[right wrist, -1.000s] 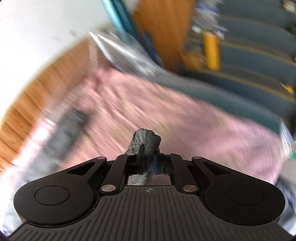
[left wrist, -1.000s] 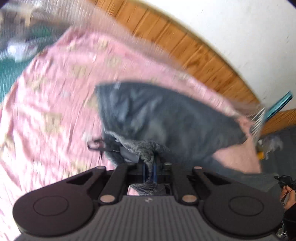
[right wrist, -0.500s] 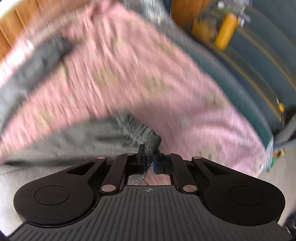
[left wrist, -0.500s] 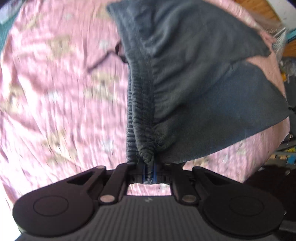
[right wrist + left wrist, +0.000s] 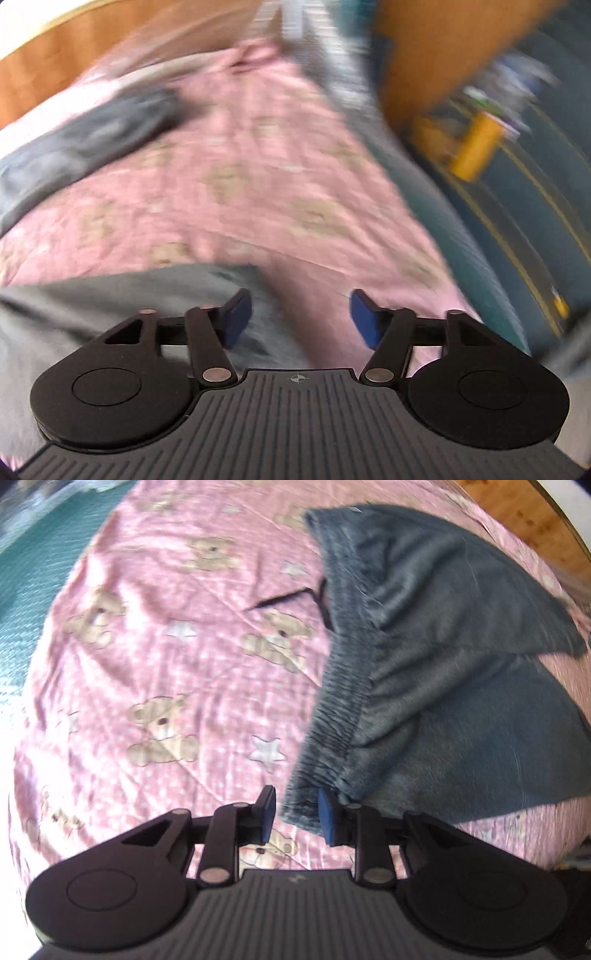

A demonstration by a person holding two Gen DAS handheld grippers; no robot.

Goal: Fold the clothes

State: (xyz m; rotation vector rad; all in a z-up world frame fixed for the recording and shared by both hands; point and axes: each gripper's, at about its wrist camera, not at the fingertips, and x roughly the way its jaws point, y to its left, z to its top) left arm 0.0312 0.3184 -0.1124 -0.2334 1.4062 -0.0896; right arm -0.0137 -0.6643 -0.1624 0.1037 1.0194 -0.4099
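1. A pink bedsheet [image 5: 155,657] printed with teddy bears and white stars covers the bed and fills most of both views; in the right wrist view it is smeared by motion blur [image 5: 258,166].
2. Dark grey shorts [image 5: 436,672] lie spread on the sheet, toward the bed's right-hand edge as the left wrist camera sees it. The ribbed elastic waistband [image 5: 332,716] runs from just in front of the left tongs up toward the far edge of the bed, and a thin dark drawstring [image 5: 280,598] trails off it onto the pink cloth.
3. In the right wrist view the same grey cloth [image 5: 110,306] lies at the near edge of the bed under the left side of the tool, and another blurred stretch of it shows toward the far left corner.
4. The left gripper [image 5: 293,810] hangs over the near end of the waistband with its blue pads parted a moderate way; the cloth sits loose between them and is not pinched.
5. The right gripper [image 5: 301,319] is spread wide and holds nothing, with grey cloth behind its left pad and pink sheet behind its right.
6. A yellow object [image 5: 474,147], too blurred to identify, stands off the bed to the right.
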